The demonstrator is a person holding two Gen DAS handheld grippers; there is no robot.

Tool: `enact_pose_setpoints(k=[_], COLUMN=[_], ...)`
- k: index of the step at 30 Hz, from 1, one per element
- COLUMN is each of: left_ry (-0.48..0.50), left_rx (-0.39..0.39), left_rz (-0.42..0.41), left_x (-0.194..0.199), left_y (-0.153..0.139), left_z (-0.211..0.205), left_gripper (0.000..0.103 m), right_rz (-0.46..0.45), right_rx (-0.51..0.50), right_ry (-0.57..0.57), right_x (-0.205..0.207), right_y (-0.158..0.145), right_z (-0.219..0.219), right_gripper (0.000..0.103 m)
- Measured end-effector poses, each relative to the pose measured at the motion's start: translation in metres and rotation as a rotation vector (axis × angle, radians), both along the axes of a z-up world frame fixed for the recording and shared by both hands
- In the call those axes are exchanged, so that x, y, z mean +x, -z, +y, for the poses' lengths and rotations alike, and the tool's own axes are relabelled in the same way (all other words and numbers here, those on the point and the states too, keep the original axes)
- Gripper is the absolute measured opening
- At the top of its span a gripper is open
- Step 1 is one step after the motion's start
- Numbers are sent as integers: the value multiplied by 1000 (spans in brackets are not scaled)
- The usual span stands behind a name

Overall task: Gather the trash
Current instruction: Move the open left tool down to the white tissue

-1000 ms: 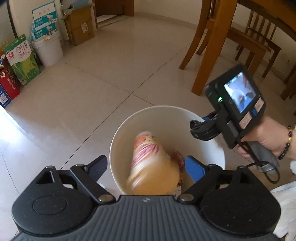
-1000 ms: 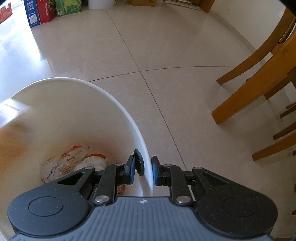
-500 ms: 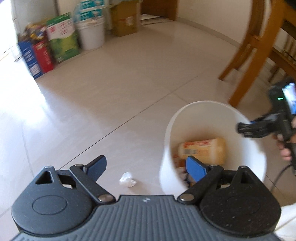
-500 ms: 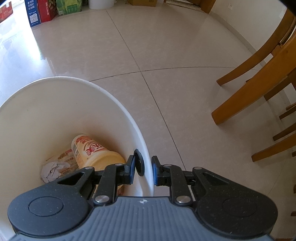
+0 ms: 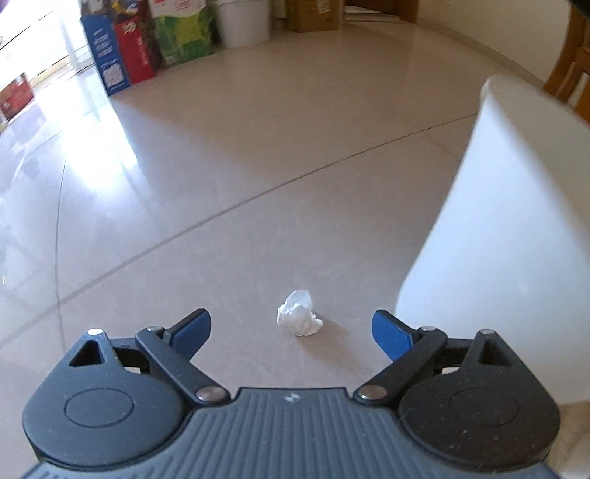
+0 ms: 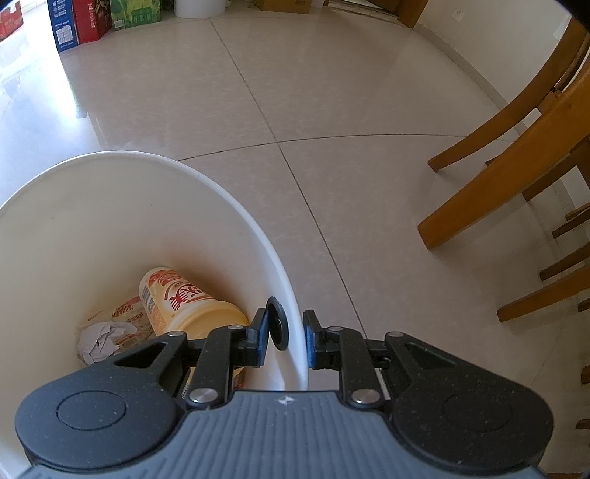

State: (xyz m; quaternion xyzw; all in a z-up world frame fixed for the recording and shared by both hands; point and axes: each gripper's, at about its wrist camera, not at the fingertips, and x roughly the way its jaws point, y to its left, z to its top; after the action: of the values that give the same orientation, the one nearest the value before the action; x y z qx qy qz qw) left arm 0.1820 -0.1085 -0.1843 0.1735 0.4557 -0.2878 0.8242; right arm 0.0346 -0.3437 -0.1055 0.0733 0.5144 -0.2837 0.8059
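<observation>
A crumpled white tissue (image 5: 299,319) lies on the tiled floor just ahead of my left gripper (image 5: 291,331), which is open and empty, its blue pads either side of it. To the right stands the white bucket (image 5: 509,235). My right gripper (image 6: 285,339) is shut on the white bucket's rim (image 6: 291,302), one finger inside and one outside. Inside the bucket lie a yellow instant-noodle cup (image 6: 188,302) on its side, a printed wrapper (image 6: 129,313) and crumpled paper (image 6: 97,341).
Coloured cartons (image 5: 125,55) and a white pail (image 5: 241,18) line the far wall, with a cardboard box (image 5: 313,14) beside them. Wooden chair legs (image 6: 505,173) stand to the right of the bucket. Open tiled floor (image 5: 221,154) stretches ahead.
The noodle cup dropped from my left gripper into the bucket. The left gripper then swung left and down to the tissue on the floor. The right gripper has held still.
</observation>
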Motion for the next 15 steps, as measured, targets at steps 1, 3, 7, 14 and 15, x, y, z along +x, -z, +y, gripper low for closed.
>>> enact_pose_setpoints(k=[1,3,7,14,15], left_ry=[-24,-64,-105,-213,-221], left_rx=[-3,-6,-8,-23,-24], left_rz=[0,12,28,40,44], left_x=[1,3,11,31,31], left_y=[14,36,71,99,103], left_z=[-1,-4,-13,-19,-20], left_gripper=[92,90,86,77,77], right_rz=[0,0,1,0,2], right_rx=[-2,-5,-5,-4,-9], right_ry=[-3,-6,-6,-9,-10], right_x=[0,0,0,-1,-1], right_y=[0,0,0,0,0], right_z=[1,1,0,0,1], right_gripper=[23,23,23,23,23])
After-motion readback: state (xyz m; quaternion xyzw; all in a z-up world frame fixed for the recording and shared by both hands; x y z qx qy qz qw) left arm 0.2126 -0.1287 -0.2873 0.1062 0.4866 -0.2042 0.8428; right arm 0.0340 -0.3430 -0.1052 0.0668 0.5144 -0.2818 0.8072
